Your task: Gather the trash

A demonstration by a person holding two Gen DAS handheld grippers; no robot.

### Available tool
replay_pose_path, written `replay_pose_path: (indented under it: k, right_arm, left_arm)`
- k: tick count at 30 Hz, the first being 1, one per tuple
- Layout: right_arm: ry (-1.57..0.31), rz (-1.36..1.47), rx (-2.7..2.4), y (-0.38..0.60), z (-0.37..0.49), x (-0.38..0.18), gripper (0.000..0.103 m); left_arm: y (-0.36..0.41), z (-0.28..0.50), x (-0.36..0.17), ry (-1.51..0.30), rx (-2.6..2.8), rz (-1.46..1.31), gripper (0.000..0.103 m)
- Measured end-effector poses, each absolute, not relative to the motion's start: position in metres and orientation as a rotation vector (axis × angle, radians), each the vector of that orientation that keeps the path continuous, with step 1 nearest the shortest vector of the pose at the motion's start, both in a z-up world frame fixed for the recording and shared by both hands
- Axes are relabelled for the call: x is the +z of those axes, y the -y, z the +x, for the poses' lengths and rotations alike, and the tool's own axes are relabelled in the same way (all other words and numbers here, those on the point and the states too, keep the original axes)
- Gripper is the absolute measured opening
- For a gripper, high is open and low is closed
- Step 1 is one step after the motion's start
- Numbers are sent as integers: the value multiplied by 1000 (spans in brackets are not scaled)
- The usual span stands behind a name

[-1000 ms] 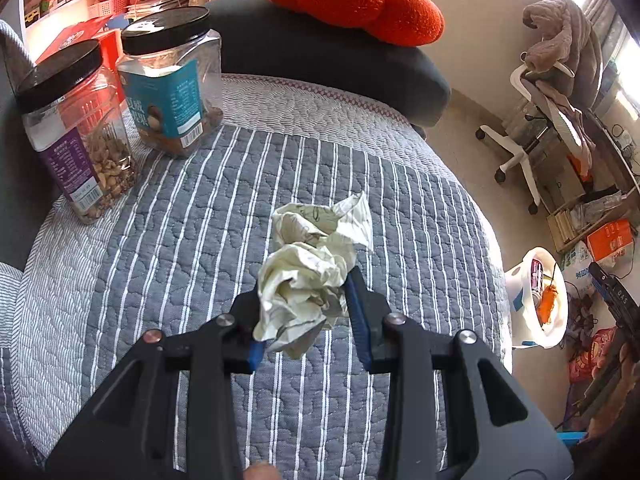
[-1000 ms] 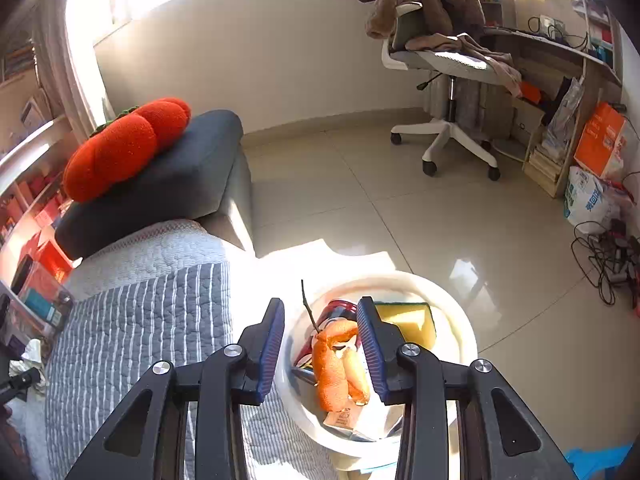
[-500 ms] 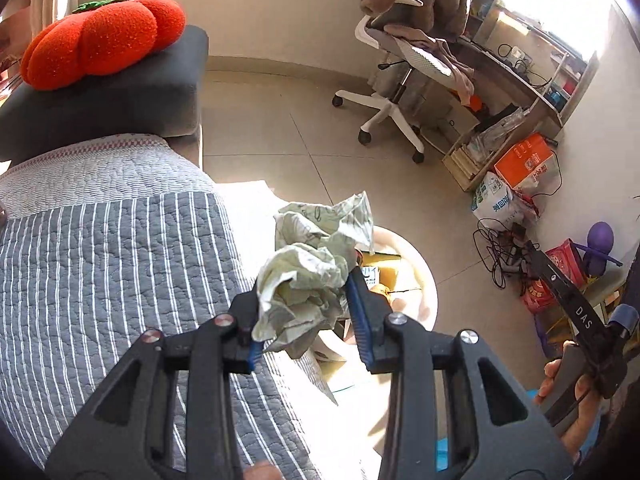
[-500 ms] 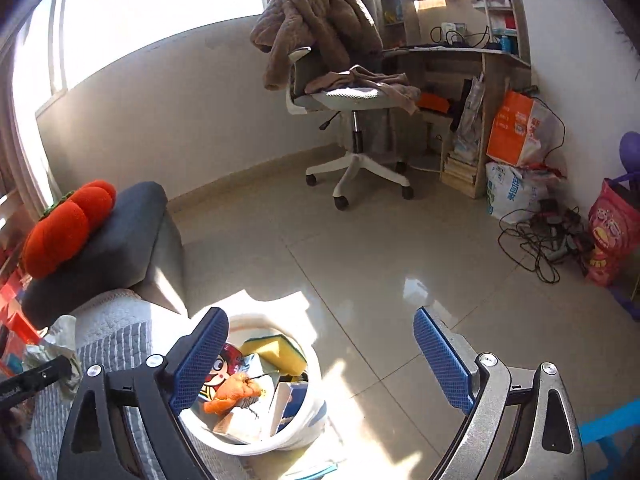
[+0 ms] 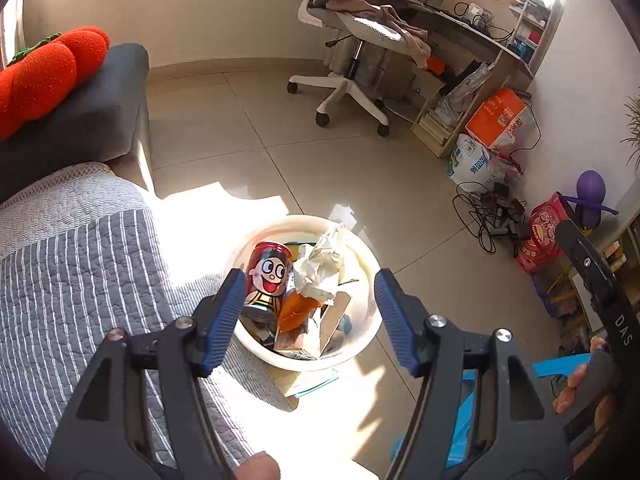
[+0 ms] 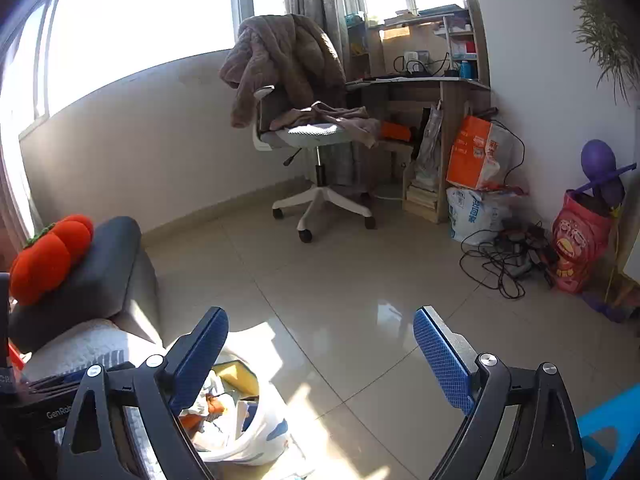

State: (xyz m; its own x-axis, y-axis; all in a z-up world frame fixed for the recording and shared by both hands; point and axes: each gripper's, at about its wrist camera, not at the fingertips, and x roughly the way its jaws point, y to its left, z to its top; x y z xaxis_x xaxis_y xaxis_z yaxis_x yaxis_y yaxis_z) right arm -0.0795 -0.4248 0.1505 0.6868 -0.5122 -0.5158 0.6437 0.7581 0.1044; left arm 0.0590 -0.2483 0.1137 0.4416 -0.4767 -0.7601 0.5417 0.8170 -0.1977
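A white bin (image 5: pixel 370 268) stands on the floor beside the sofa, holding a red cartoon can (image 5: pixel 267 268), orange peel (image 5: pixel 298 308) and cardboard scraps. The crumpled pale paper (image 5: pixel 320 266) lies on top of that trash, free of the pads. My left gripper (image 5: pixel 310 280) hovers above the bin, its jaws opening with nothing pressed between them. My right gripper (image 6: pixel 320 316) is wide open over bare floor tiles, empty, with the bin (image 6: pixel 260 440) low to its left.
The grey striped sofa cover (image 5: pixel 72 280) lies left of the bin, with a dark armrest (image 5: pixel 80 112) and an orange cushion (image 5: pixel 44 68) behind. A white office chair (image 6: pixel 316 132), a desk (image 6: pixel 420 84), boxes, bags and floor cables (image 6: pixel 500 264) fill the far right.
My left gripper carried the crumpled paper from the sofa to above the bin, then opened, and the paper dropped in. My right gripper opened wide and lifted away from the bin.
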Motion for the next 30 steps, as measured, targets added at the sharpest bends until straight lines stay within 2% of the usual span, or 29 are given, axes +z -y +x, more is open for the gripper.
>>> replay_pose_path:
  k: [2, 3, 4, 5, 6, 8, 12, 20, 30]
  right_arm:
    - [-465, 275, -633, 406, -84, 161, 95]
    - [-446, 267, -623, 393, -90, 165, 95]
    - [-429, 256, -615, 379, -95, 168, 95]
    - [-415, 241, -604, 363, -101, 169, 97]
    - [-406, 227, -597, 346, -107, 168, 103]
    - [-393, 199, -571, 310, -117, 164, 103]
    - [-415, 149, -509, 243, -126, 147, 103]
    - [-422, 28, -449, 162, -128, 114, 103]
    - [-523, 24, -416, 148, -114, 76, 103]
  left_arm:
    - [220, 39, 137, -803, -593, 108, 69]
    - [203, 26, 151, -717, -561, 118, 75]
    - [183, 8, 166, -614, -523, 123, 90]
    - [161, -10, 179, -502, -486, 116, 99]
    - [140, -29, 188, -395, -459, 93, 102]
    - [102, -54, 191, -298, -429, 29, 102]
    - [70, -58, 163, -484, -431, 67, 102]
    - [1, -70, 112, -535, -251, -23, 102]
    - [-5, -66, 84, -635, -203, -8, 102]
